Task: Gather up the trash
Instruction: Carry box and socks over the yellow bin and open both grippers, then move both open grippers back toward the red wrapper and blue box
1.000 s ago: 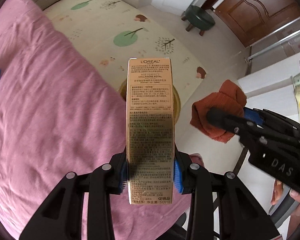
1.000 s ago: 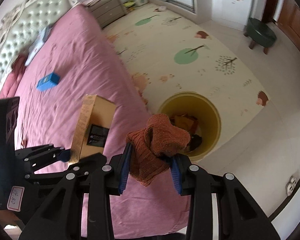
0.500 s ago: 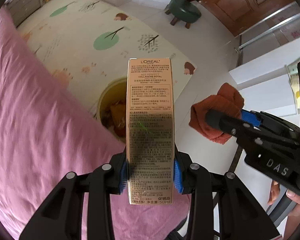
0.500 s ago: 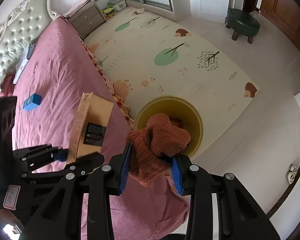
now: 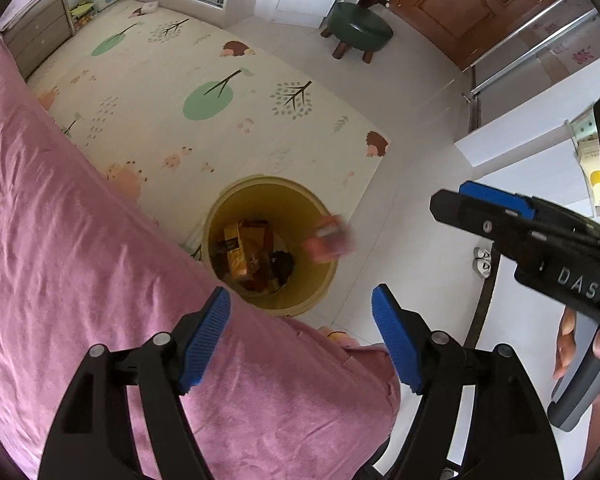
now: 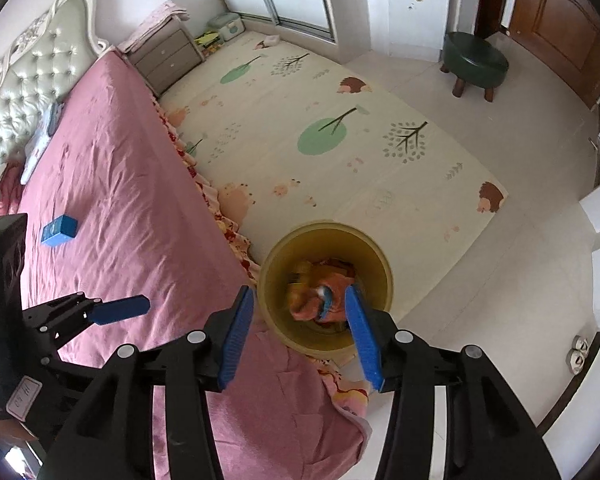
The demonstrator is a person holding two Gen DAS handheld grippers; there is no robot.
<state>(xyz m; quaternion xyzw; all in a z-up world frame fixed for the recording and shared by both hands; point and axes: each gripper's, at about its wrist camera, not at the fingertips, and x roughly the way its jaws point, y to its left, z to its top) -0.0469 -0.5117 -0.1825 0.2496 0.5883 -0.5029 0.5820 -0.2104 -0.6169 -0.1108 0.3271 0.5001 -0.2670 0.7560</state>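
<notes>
A yellow round bin [image 5: 320,212] stands on the floor by the bed's foot corner; it also shows in the right wrist view [image 6: 380,264]. Both grippers hang above it, open and empty. My left gripper [image 5: 300,320] is over the bed edge. My right gripper [image 6: 298,314] is over the bin and shows at the right of the left wrist view [image 5: 480,204]. The orange knitted cloth [image 5: 328,240] is blurred in mid-fall at the bin's rim, and over the bin's inside in the right wrist view [image 6: 316,296]. The gold box [image 5: 236,252] lies inside the bin.
The pink bed [image 6: 120,208] fills the left, with a small blue box [image 6: 60,230] on it. A patterned play mat [image 6: 320,140], a green stool [image 6: 474,62], a nightstand [image 6: 166,54] and a wooden door [image 5: 460,4] lie beyond. White furniture [image 5: 540,160] stands at right.
Both grippers opened over the bin. The gold box left my left gripper and lies in the bin. The orange cloth left my right gripper and is falling in.
</notes>
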